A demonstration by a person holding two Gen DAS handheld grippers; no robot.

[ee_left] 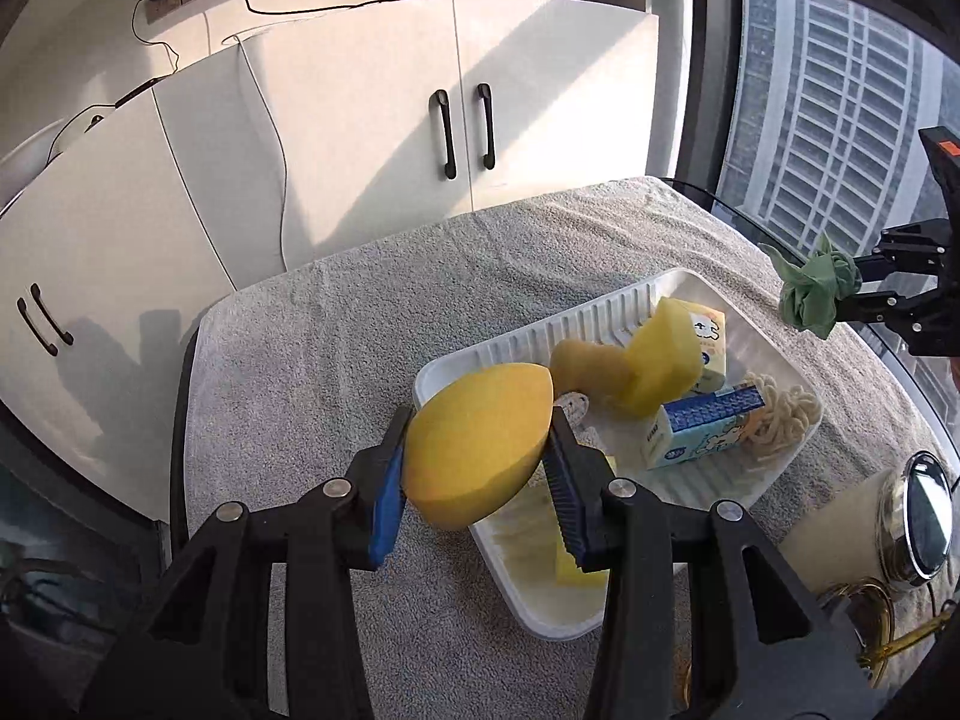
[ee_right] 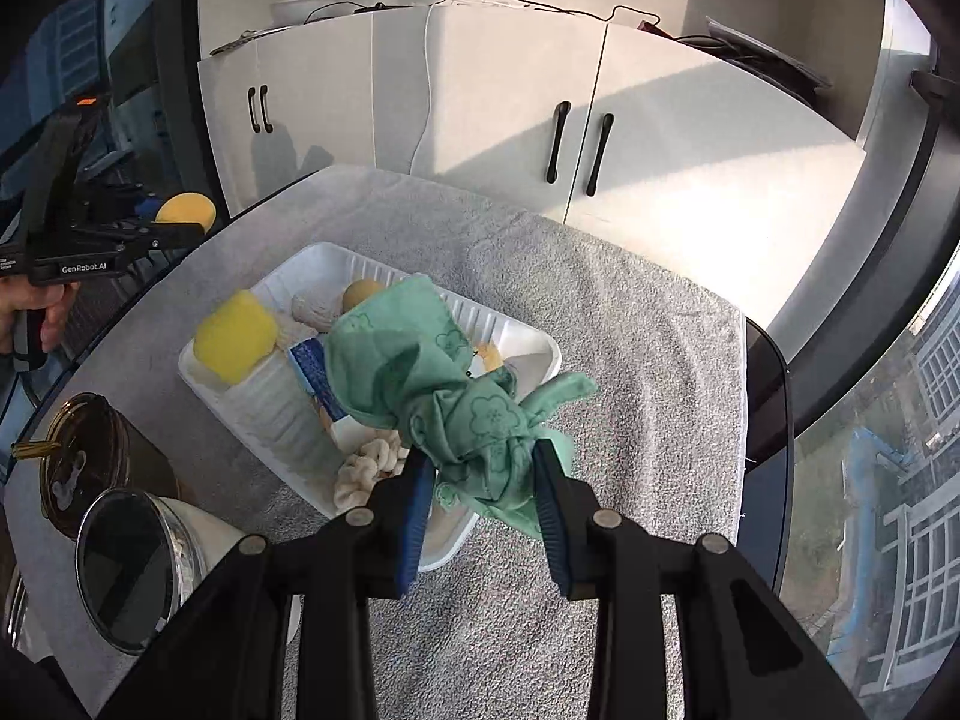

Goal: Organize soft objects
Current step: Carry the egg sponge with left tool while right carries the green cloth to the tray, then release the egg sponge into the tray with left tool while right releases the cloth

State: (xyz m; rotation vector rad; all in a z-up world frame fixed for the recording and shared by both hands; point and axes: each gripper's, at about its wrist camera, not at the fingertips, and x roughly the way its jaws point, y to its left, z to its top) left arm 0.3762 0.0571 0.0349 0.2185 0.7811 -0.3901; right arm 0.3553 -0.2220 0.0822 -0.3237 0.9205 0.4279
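My left gripper (ee_left: 480, 450) is shut on a yellow egg-shaped sponge (ee_left: 480, 444) and holds it above the near left corner of the white tray (ee_left: 606, 312). My right gripper (ee_right: 483, 468) is shut on a crumpled green cloth (ee_right: 420, 378) and holds it above the tray's (ee_right: 312, 258) right end. In the tray lie a yellow sponge block (ee_left: 660, 354), a brownish sponge (ee_left: 585, 366), two blue tissue packs (ee_left: 702, 426), a cream knotted rope (ee_left: 780, 414) and a flat yellow sponge (ee_left: 579, 570). The right gripper with the cloth (ee_left: 816, 294) shows at the right edge of the left wrist view.
A grey towel (ee_left: 360, 348) covers the table. A shiny metal cup (ee_right: 138, 564) and a dark glass container (ee_right: 78, 462) stand near the table's front edge. White cabinets (ee_left: 360, 138) stand behind the table. A window (ee_left: 840, 90) is on the right.
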